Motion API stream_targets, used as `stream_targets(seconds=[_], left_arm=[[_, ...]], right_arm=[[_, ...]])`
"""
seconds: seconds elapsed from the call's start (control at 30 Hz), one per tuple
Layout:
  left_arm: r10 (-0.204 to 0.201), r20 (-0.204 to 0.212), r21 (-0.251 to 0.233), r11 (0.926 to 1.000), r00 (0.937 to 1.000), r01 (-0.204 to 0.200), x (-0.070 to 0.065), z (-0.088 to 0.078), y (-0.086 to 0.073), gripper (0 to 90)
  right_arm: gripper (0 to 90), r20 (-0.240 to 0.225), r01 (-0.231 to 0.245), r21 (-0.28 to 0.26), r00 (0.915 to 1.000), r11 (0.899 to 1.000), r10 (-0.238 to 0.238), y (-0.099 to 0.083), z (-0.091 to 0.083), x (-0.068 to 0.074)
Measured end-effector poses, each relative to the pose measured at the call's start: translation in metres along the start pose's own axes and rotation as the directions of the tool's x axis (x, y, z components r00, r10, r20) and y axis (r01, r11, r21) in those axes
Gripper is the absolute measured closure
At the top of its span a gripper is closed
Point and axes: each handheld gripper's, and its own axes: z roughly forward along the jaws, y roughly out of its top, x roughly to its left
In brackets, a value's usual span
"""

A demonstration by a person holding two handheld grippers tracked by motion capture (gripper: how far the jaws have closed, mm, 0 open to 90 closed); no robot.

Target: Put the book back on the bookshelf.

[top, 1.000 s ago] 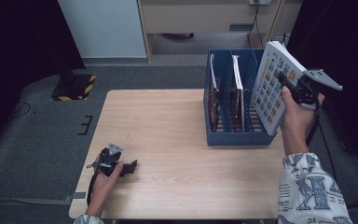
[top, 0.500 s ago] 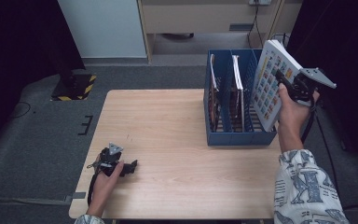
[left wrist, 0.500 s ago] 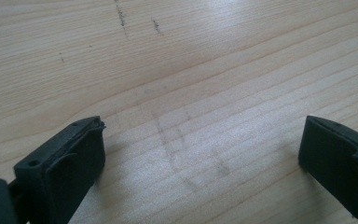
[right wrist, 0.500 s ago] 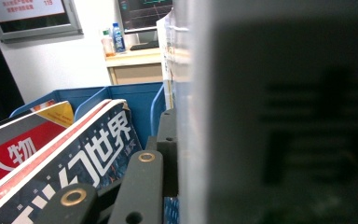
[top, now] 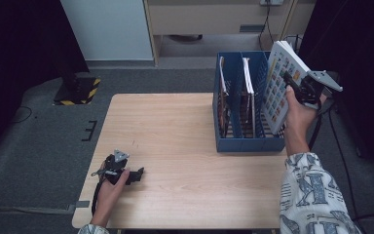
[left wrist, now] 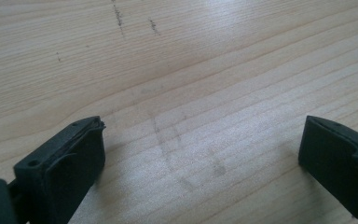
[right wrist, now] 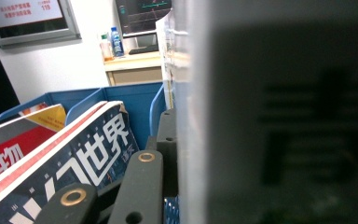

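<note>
My right gripper (top: 298, 91) is shut on a white book (top: 278, 87) whose cover shows a grid of small coloured pictures. The book hangs tilted, its lower end inside the rightmost slot of the blue file rack (top: 246, 144). In the right gripper view the book (right wrist: 279, 116) is blurred and very close, pressed against one black finger (right wrist: 168, 135). My left gripper (top: 136, 174) rests on the wooden table (top: 175, 126) near the front left corner. Its jaws (left wrist: 203, 144) stand wide open over bare wood.
Two other books (top: 222, 97) (top: 247, 83) stand in the rack's left and middle slots; their covers (right wrist: 74, 154) show in the right gripper view. The rack sits at the table's far right. Dark floor surrounds the table, and a cabinet stands behind.
My right hand has carried the book a little left and down, further into the rack's right slot. The left gripper has stayed where it was.
</note>
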Motion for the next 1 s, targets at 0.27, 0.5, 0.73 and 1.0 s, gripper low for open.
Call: stream_targets(seconds=[0.27, 0.5, 0.73, 1.0], left_arm=[[0.0, 0.0, 0.0, 1.0, 1.0, 0.0, 0.0, 0.0, 0.0, 0.0], [0.0, 0.0, -0.001, 1.0, 1.0, 0.0, 0.0, 0.0, 0.0, 0.0], [0.0, 0.0, -0.001, 1.0, 1.0, 0.0, 0.0, 0.0, 0.0, 0.0], [0.0, 0.0, -0.001, 1.0, 1.0, 0.0, 0.0, 0.0, 0.0, 0.0]], right_arm=[[73.6, 0.005, -0.003, -0.006, 1.0, 1.0, 0.003, -0.012, 0.008, 0.001], [73.6, 0.013, -0.001, 0.002, 0.9999, 1.0, 0.001, -0.029, 0.014, 0.0], [73.6, 0.022, 0.016, 0.006, 0.9996, 1.0, -0.016, -0.04, 0.017, 0.002], [73.6, 0.026, 0.03, 0.021, 0.9992, 0.999, -0.031, -0.048, 0.019, 0.003]])
